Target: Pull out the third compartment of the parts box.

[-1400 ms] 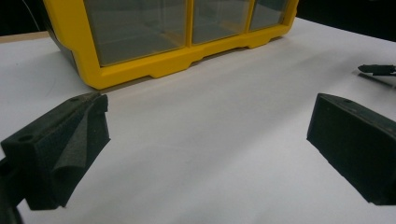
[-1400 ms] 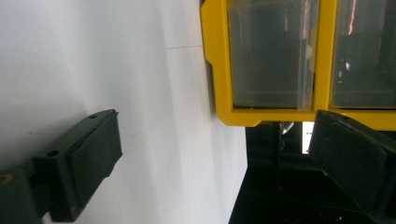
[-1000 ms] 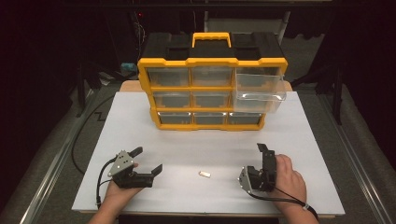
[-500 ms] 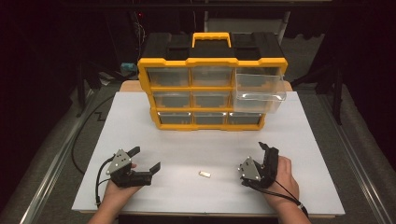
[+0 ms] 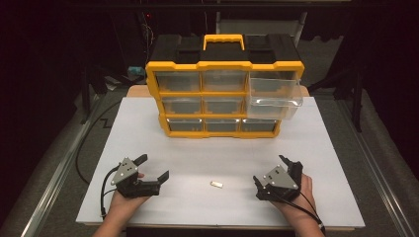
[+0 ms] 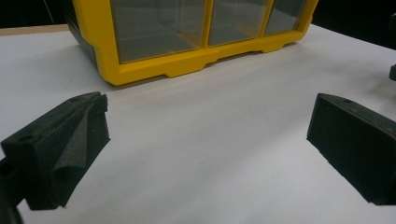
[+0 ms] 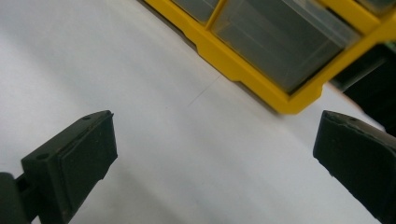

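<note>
A: From the high view, your left tool rests at 7 o'clock on the desk, jaws spread wide and empty. Your right tool sits at 5 o'clock, jaws parted too, gripping nothing.

B: And the small part?

A: It lies flat on the desk between your 2 tools, nearer 6 o'clock, touched by neither. The yellow organizer stands at 12 o'clock with 1 clear drawer pulled out at its upper right, probably left open to receive that part.

B: The left gripper view?

A: Your left tool gapes wide over bare desk, the organizer's bottom row ahead.

B: The right gripper view?

A: Your right tool is equally wide and empty, tilted, with the organizer's corner toward 1 o'clock.
</note>
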A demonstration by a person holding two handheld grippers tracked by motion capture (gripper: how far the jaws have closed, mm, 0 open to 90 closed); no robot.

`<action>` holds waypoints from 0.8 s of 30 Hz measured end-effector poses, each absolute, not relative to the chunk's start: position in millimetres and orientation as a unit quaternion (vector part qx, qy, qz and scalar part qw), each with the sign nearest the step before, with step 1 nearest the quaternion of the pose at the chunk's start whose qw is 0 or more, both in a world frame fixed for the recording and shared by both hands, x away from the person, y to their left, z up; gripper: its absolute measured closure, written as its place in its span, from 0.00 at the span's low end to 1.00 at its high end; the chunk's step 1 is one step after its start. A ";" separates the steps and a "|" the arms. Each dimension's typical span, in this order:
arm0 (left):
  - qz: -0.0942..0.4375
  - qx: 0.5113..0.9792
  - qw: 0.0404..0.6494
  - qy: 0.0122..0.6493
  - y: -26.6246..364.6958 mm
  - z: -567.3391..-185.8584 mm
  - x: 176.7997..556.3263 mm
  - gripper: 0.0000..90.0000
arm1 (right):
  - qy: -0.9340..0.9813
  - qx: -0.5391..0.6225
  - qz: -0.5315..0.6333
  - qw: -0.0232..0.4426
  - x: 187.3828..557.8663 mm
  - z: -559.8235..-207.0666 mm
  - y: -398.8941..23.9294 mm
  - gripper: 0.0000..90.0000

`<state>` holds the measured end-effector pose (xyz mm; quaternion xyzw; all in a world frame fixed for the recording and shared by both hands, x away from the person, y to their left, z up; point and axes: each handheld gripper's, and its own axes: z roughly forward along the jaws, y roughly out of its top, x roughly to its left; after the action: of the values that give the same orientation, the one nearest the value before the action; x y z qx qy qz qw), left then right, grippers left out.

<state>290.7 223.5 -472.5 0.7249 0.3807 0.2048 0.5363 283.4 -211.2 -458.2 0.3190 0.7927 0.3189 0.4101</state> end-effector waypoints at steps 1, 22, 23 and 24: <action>0.204 0.727 0.534 0.380 223.3 -472.3 290.9 0.00 | 0.789 0.329 0.330 0.399 282.8 -458.4 -214.5 0.00; 0.198 0.730 0.528 0.385 223.9 -471.0 293.1 0.00 | 0.699 0.456 0.484 0.263 296.2 -463.2 -246.5 0.00; 0.198 0.730 0.528 0.385 224.3 -470.8 292.9 0.00 | 0.701 0.455 0.482 0.264 296.5 -463.0 -246.5 0.00; 0.198 0.729 0.529 0.386 224.5 -470.5 292.8 0.00 | 0.703 0.451 0.481 0.267 296.5 -462.9 -246.4 0.00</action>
<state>292.8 224.5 -470.5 0.7288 0.3864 0.1982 0.5295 296.5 -246.4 -462.9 0.4506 0.7033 0.4809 0.2666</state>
